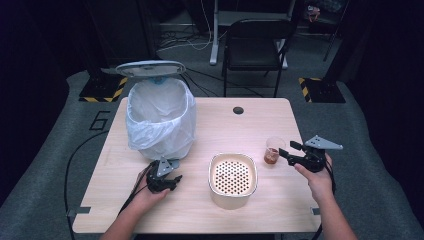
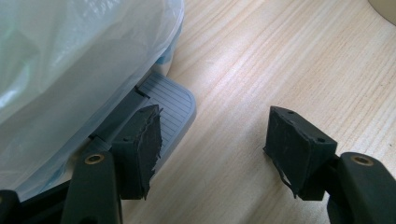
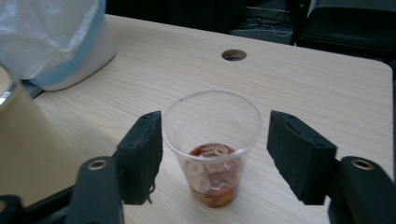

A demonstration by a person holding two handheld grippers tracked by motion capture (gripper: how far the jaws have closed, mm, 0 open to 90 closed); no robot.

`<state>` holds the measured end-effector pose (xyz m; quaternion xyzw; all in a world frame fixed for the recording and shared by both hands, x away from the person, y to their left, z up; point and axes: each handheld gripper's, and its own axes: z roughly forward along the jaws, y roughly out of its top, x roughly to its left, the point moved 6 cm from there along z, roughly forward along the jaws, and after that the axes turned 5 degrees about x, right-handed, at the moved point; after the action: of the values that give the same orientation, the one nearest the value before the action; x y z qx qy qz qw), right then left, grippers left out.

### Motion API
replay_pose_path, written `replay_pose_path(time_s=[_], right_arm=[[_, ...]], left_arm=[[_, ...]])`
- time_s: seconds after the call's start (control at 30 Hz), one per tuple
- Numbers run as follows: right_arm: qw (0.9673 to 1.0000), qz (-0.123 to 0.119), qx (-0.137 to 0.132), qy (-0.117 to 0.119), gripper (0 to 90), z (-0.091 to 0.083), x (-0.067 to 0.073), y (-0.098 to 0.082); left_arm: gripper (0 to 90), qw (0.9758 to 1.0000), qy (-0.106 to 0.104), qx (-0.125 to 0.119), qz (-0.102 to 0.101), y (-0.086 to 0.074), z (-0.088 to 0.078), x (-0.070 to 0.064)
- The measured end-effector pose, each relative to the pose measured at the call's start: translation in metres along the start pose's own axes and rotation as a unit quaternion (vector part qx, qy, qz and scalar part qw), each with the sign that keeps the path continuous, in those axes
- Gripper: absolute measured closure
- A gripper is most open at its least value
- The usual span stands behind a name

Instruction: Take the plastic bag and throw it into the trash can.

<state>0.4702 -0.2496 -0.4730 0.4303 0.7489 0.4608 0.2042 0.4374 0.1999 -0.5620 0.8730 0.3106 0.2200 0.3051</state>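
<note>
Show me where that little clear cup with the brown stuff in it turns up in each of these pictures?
High view: the clear cup stands right of centre on the table, just ahead of the right tool.
Right gripper view: the cup stands in the middle, between the open jaws.
Left gripper view: not in it.
Shared landmark: the white-bagged bin, far left in the high view, top left in both gripper views.

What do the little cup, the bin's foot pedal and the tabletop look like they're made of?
Cup: thin clear plastic, glossy; its reddish contents show through the wall.
Pedal: grey moulded plastic, matte, with ribbed grip lines.
Tabletop: pale wood or wood-look laminate, smooth, with printed-looking straight grain; which one cannot be told.
</note>
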Motion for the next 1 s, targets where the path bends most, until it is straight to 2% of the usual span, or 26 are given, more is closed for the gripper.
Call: replay_pose_path(time_s=[0.07, 0.17, 0.3, 0.53, 0.73, 1.0], right_arm=[[1.0, 0.005, -0.002, -0.006, 34.3, 0.001, -0.006, -0.004], [1.0, 0.008, -0.003, -0.001, 27.1, 0.007, -0.011, -0.012], [0.9999, 0.011, -0.001, 0.006, 24.4, 0.016, -0.009, -0.017], [0.9998, -0.001, 0.011, 0.014, 21.2, 0.032, -0.005, -0.021], [0.9994, -0.013, 0.03, 0.012, 22.6, 0.047, 0.0, -0.021], [0.9993, -0.015, 0.034, 0.008, 25.0, 0.057, 0.0, -0.021]], left_arm=[[35.9, 1.0, 0.0, 0.0, 0.0, 0.0, 0.0, 0.0], [35.9, 1.0, 0.0, 0.0, 0.0, 0.0, 0.0, 0.0], [35.9, 1.0, 0.0, 0.0, 0.0, 0.0, 0.0, 0.0], [35.9, 1.0, 0.0, 0.0, 0.0, 0.0, 0.0, 0.0], [35.9, 1.0, 0.0, 0.0, 0.0, 0.0, 0.0, 0.0], [35.9, 1.0, 0.0, 0.0, 0.0, 0.0, 0.0, 0.0]])
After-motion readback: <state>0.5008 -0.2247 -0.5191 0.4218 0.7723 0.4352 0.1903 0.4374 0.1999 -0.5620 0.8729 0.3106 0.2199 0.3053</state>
